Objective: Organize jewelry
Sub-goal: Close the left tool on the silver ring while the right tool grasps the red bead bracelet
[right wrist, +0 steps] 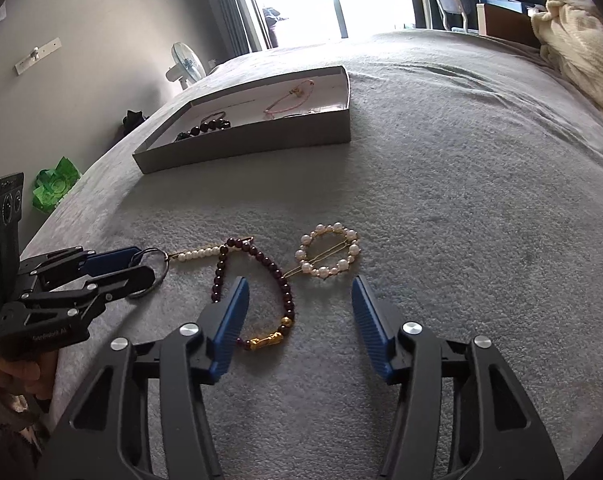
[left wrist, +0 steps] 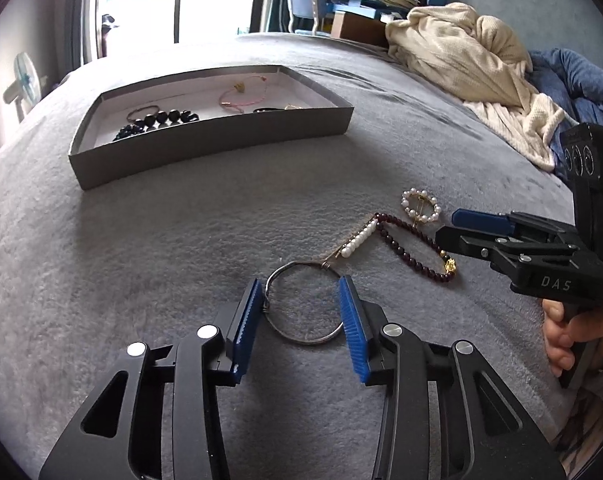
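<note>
Around the wire hoop [left wrist: 305,308], left hand-held gripper [left wrist: 301,320] gapes empty; right [right wrist: 299,316] likewise.

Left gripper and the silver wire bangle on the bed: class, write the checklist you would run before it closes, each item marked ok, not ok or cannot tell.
1. Left gripper open: ok.
2. Thin silver wire bangle lies between its blue fingers: ok.
3. Fingers low enough to catch the bangle: cannot tell.
4. String of white pearls attached to the bangle is crossed by the dark red bead bracelet, so lifting may drag it: not ok.
5. Right gripper open and clear of the bangle: ok.
6. Shallow grey cardboard box has bare floor left: ok.
</note>
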### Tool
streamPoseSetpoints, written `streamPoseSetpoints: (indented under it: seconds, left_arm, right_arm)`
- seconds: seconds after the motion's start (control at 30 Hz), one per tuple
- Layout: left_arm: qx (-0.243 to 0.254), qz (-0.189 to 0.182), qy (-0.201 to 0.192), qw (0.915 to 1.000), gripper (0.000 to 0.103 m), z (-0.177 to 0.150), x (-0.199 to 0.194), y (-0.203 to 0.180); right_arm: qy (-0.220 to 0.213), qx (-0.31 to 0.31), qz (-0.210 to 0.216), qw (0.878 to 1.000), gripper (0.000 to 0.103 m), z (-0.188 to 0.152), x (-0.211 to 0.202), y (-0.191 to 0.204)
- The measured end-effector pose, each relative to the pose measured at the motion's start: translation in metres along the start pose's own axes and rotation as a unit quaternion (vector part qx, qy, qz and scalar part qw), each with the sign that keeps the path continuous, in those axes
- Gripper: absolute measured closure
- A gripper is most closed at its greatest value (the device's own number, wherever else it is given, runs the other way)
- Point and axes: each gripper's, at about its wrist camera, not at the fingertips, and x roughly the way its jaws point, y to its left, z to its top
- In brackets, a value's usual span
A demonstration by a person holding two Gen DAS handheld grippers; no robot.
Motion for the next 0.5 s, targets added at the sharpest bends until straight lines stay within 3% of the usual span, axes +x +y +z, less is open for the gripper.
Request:
streamPoseSetpoints:
  seconds: [0.23,0.37,0.5]
  left_arm:
    - [0.0,0.003,-0.002,1.0,0.059,-0.001,-0.003,-0.001]
    - [0.0,0.002,-0.004,1.0,0.049,-0.001,-0.003,-0.001]
    - [0.009,0.001,0.005,1.0,0.043,0.001,0.001,-0.004]
  right_arm:
    - [0.016,-0.012,0.002,1.0,0.064,-0.001,0.005,0.006]
    - [0.028,-0.021,0.007,0.999,0.077,-0.002,0.01,0.01]
    - [0.044,-0.03,0.005,0.999,0.081,-0.002,0.017,0.015]
